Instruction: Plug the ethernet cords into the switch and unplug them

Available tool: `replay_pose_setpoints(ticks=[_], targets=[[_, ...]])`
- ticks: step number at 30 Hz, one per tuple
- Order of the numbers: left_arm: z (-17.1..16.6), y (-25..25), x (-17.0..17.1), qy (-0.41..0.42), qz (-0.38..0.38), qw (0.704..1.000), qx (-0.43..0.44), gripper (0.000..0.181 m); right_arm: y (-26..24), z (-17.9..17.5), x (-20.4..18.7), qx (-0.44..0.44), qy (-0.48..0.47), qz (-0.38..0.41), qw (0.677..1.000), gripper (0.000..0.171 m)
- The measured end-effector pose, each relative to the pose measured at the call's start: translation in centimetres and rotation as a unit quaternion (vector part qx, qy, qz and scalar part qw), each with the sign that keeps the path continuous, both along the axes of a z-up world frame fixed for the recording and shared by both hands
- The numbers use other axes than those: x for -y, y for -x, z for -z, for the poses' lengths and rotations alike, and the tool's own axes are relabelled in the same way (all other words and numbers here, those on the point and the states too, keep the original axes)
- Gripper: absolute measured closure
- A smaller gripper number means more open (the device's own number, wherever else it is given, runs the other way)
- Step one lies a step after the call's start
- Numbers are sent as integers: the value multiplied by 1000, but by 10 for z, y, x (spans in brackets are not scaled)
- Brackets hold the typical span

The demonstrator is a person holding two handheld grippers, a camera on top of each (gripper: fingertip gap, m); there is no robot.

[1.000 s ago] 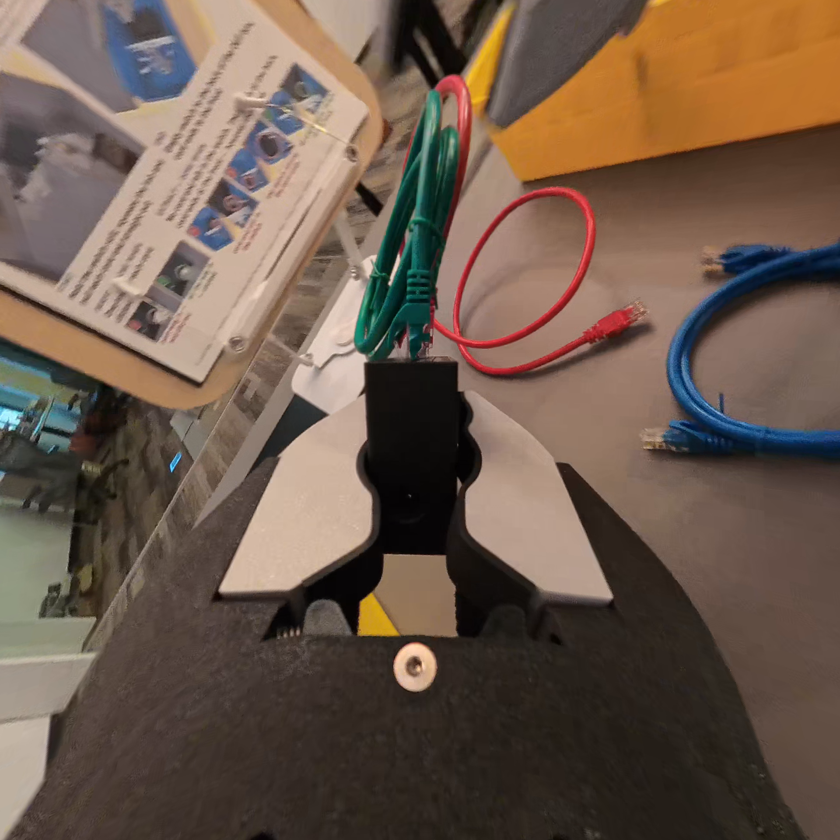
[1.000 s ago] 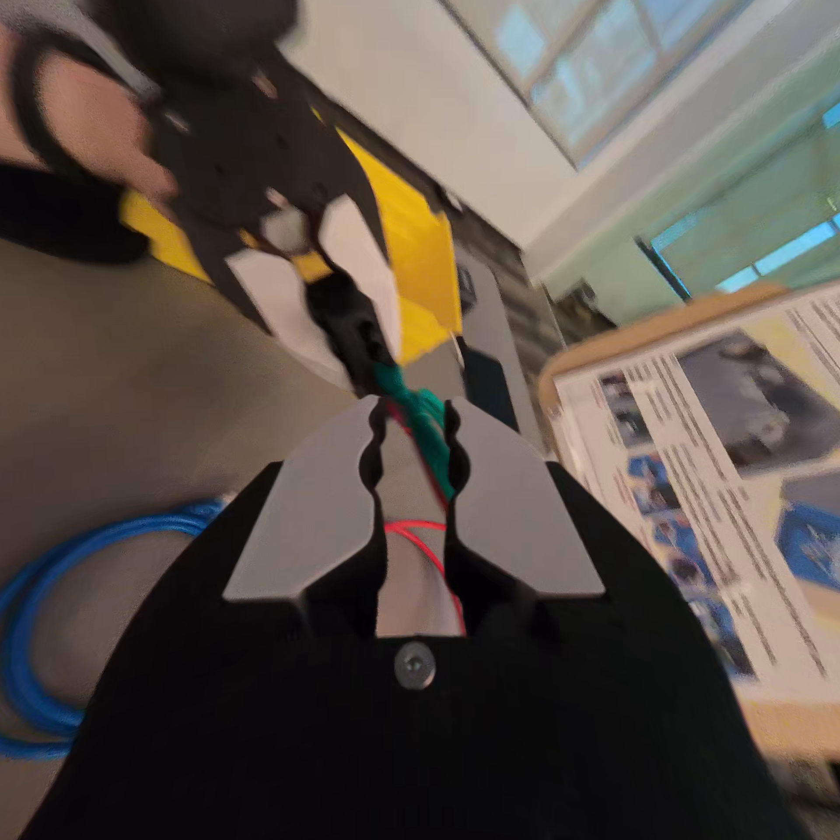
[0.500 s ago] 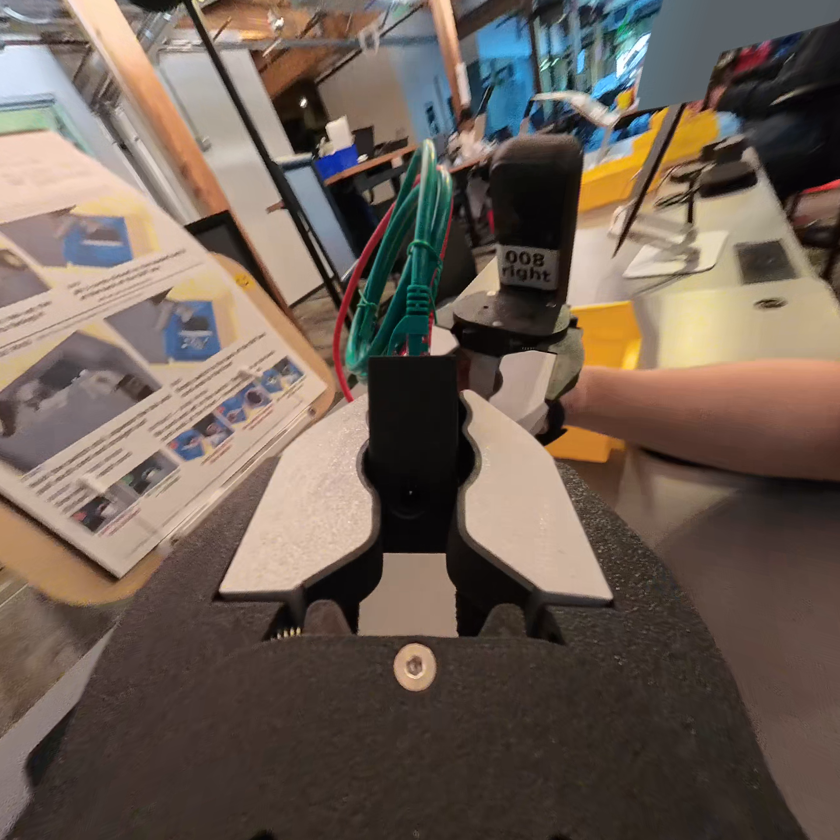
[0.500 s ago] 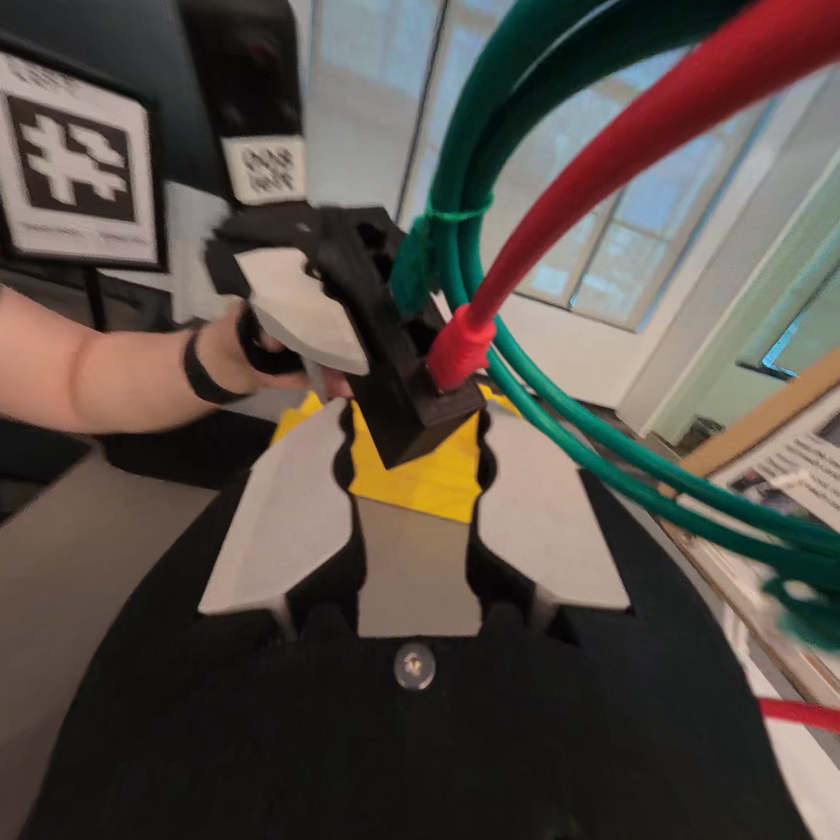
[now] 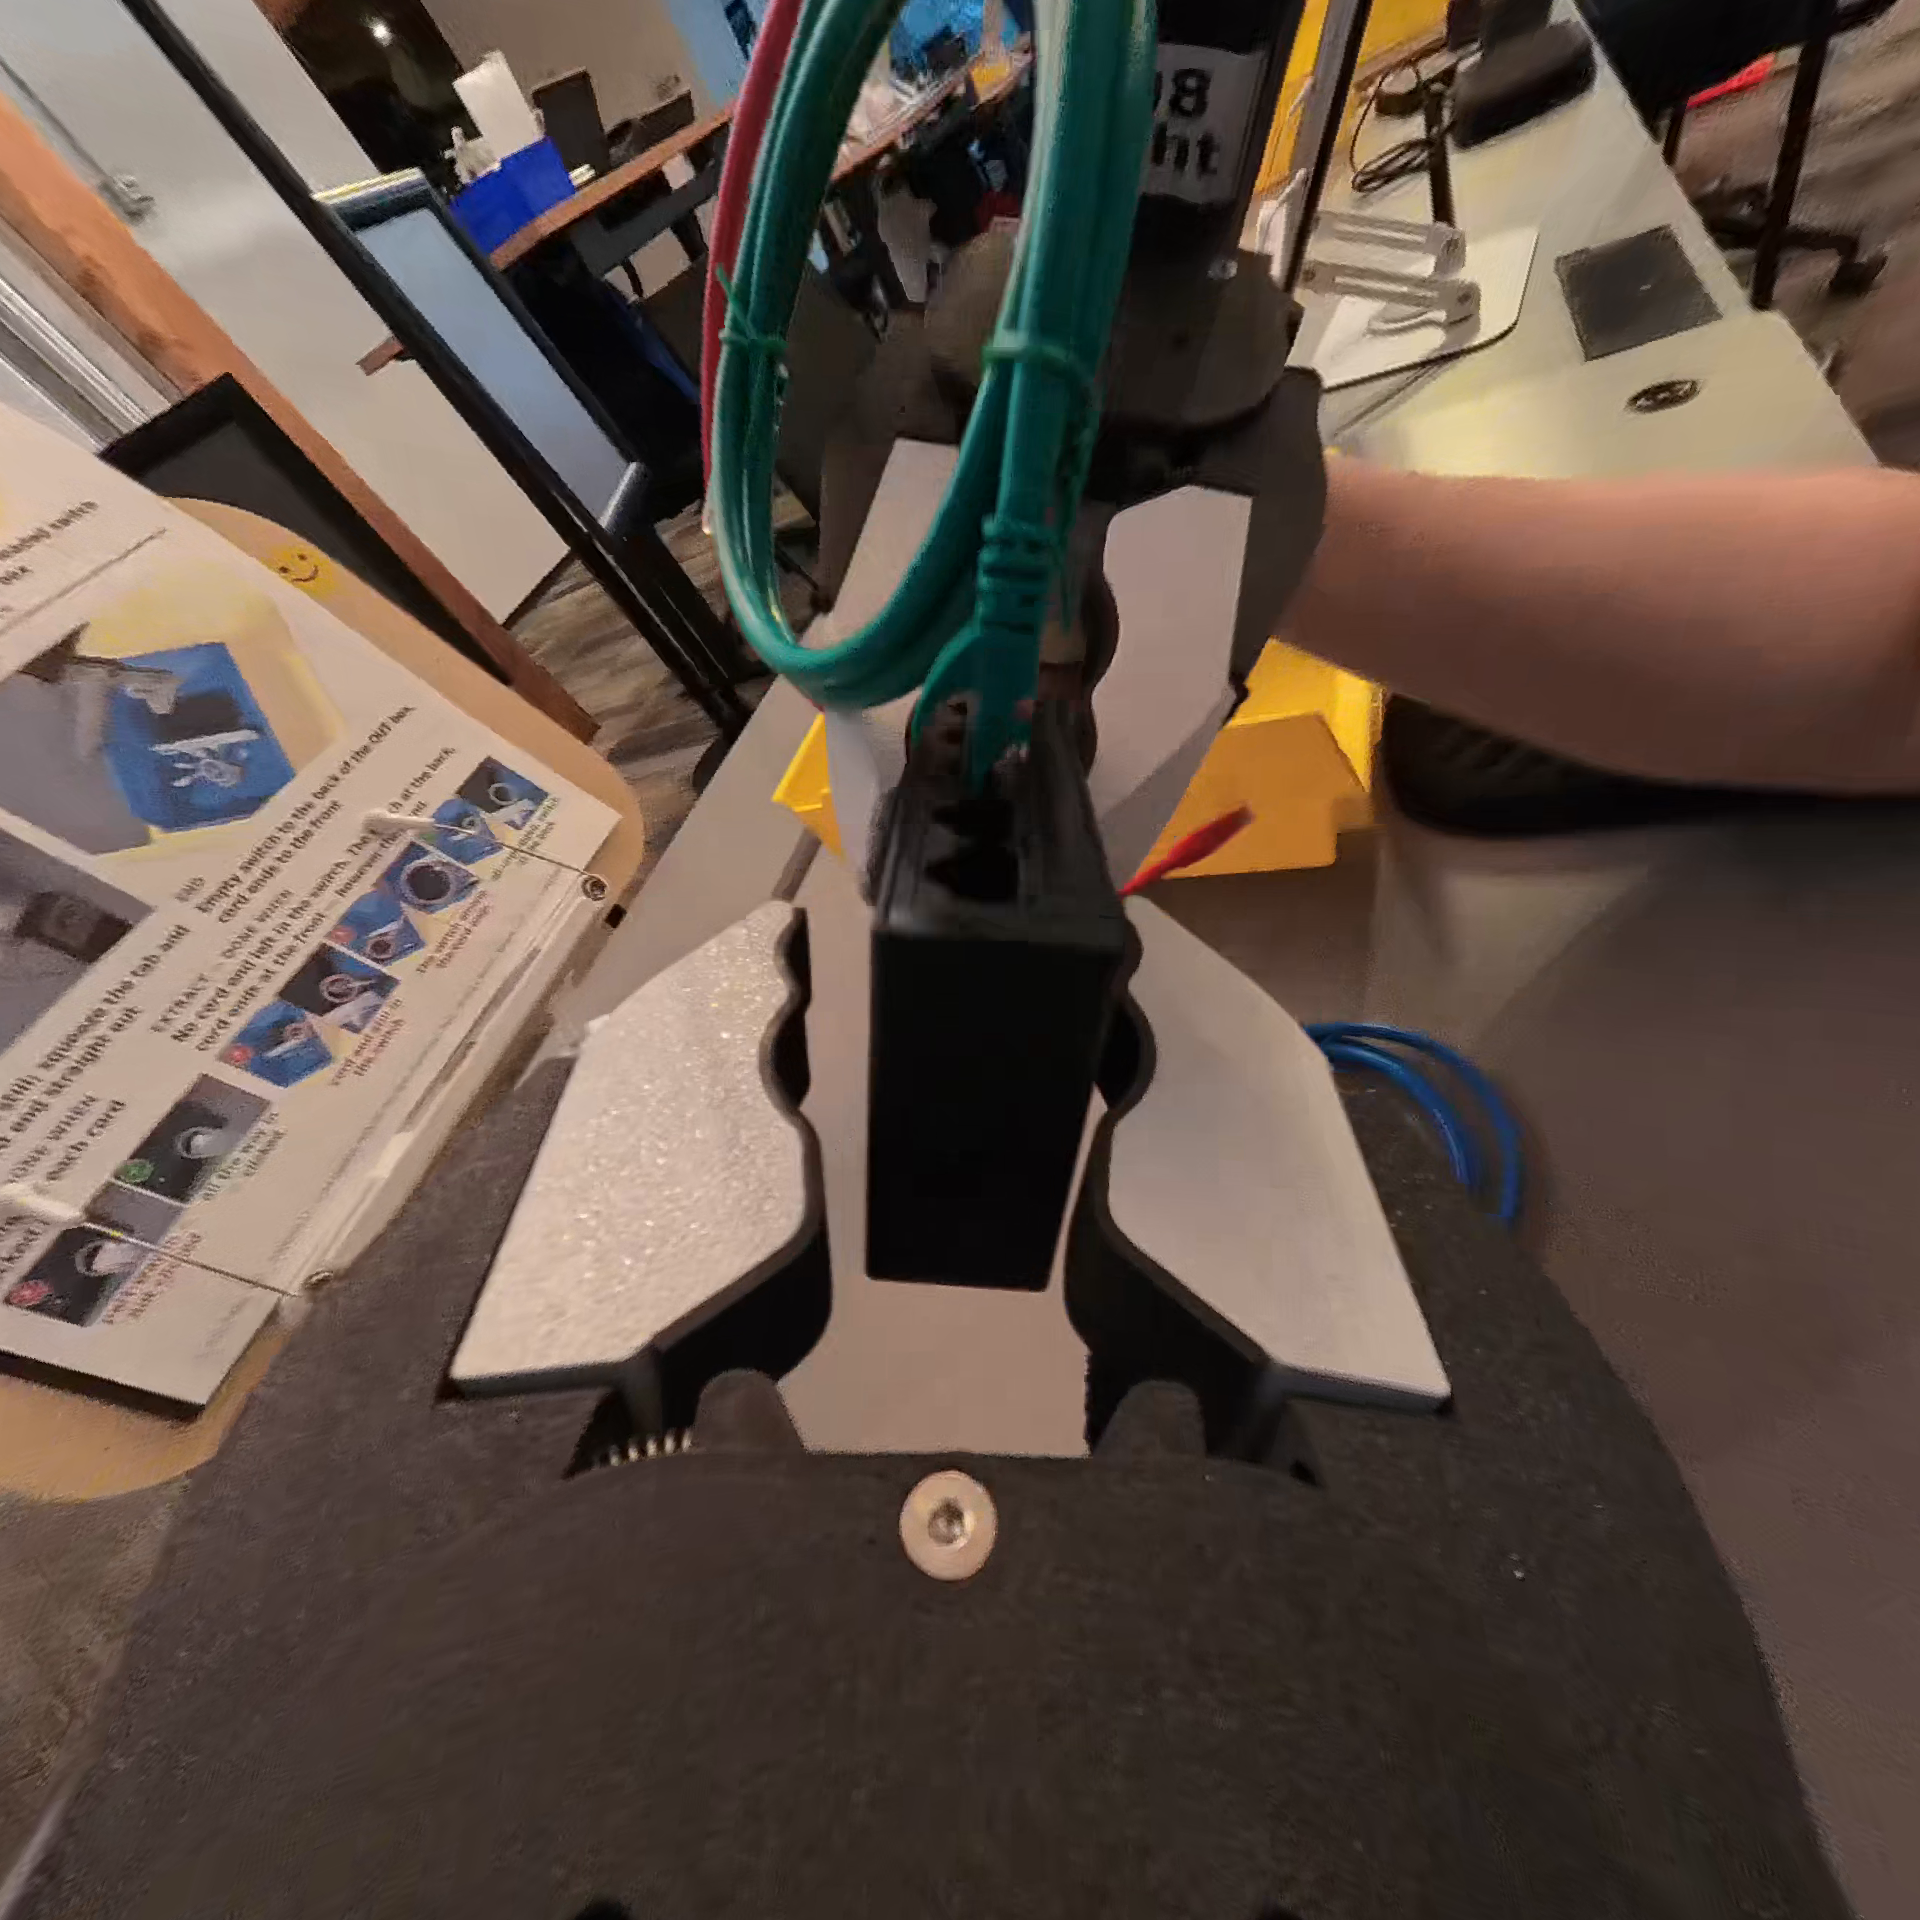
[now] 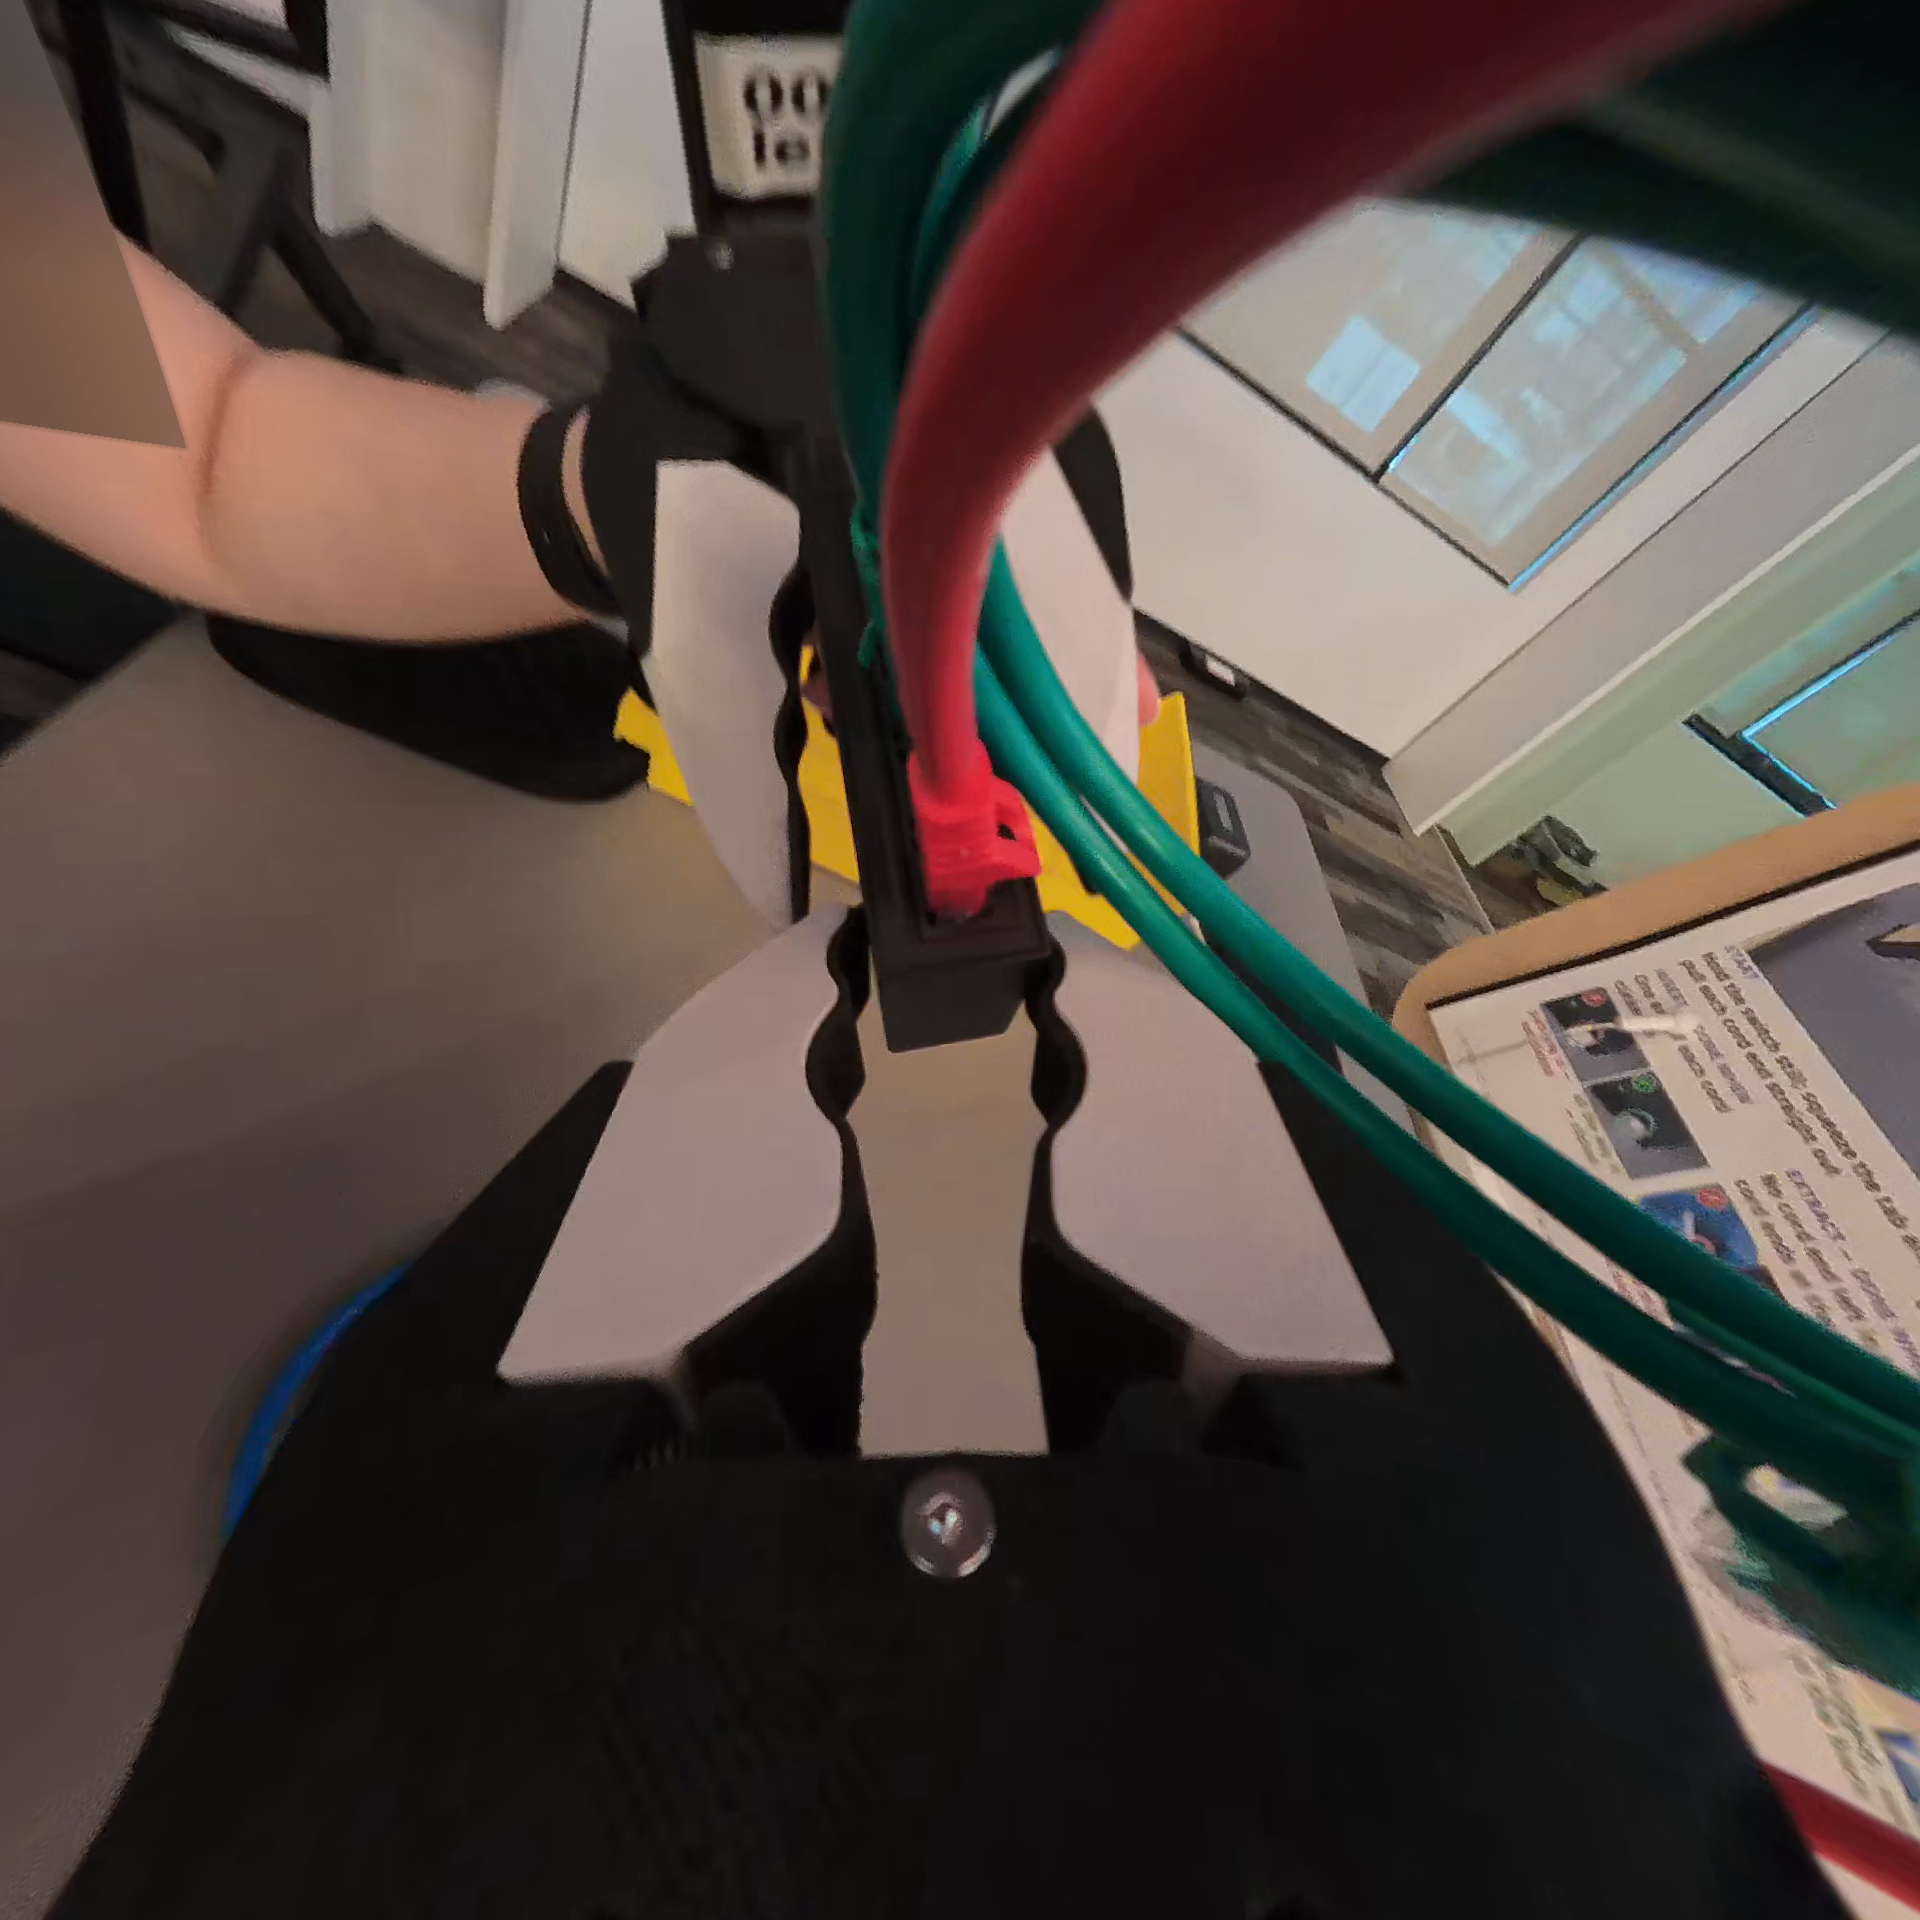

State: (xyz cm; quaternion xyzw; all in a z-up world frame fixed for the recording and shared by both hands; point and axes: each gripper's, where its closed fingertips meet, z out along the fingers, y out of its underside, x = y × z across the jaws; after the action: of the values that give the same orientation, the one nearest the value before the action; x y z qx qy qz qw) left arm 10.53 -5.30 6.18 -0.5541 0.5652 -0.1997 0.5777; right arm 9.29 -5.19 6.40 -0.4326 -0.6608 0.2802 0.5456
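Since half a second ago the right gripper (image 6: 945,971) has come in from beside the small black plastic network switch (image 5: 987,1081) and now has its grey fingers on either side of the switch's end, while the left gripper (image 5: 961,956) has spread its fingers: the left finger (image 5: 665,1122) now stands clear of the box with table showing in the gap, and only the right finger lies against the switch's side, so the left gripper is loosened rather than clamped. In the right wrist view the right gripper's two fingers touch or nearly touch the switch (image 6: 951,987) at its lower end; whether they press on it firmly cannot be told. The switch is held up above the grey table (image 5: 1714,1039), upright between the two grippers, its row of ports facing up. The coiled green ethernet cord (image 5: 1008,582), bound with thin ties, is plugged into one port and loops upward; the red ethernet cord (image 6: 961,665) is plugged into the port nearest the right gripper and arcs up past the camera. A blue ethernet cord (image 5: 1444,1101) lies coiled on the table to the right. A yellow plastic bin (image 5: 1278,769) sits behind the switch, and a printed instruction sheet on a tan board (image 5: 260,935) lies to the left.
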Motion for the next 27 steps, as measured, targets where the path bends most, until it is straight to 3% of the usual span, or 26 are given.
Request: replay_pose_setpoints(ticks=[3, 4, 5, 12, 19, 20, 21, 24, 27], targets=[[-4, 4, 1, -15, -9, 1000, -5, 128, 0, 8, -3, 32, -36, 20, 999, 141], [-1, 7, -1, -34, -19, 999, -25, 133, 1, 9, -3, 34, -46, 25, 998, 142], [1, 8, 0, -59, -20, 997, -43, 149, 2, 8, -5, 31, -57, 31, 997, 142], [-7, 14, -2, -125, -63, 988, -67, 151, -2, -6, -10, -16, -81, 47, 995, 141], [-8, 9, 12, -118, -21, 991, -58, 151, -1, -6, 5, 6, -93, 27, 995, 142], [-8, 8, 13, -125, -19, 990, -60, 151, -1, -5, 5, 11, -95, 27, 995, 101], [-8, 7, 14, -136, -18, 989, -59, 151, -2, -5, 6, 11, -96, 26, 995, 113], [-13, 10, 10, -171, -47, 982, -58, 147, -2, -8, 5, 10, -117, 35, 992, 108], [-15, 14, 5, -196, -68, 976, -66, 127, -4, -9, 4, 11, -131, 39, 991, 111]])
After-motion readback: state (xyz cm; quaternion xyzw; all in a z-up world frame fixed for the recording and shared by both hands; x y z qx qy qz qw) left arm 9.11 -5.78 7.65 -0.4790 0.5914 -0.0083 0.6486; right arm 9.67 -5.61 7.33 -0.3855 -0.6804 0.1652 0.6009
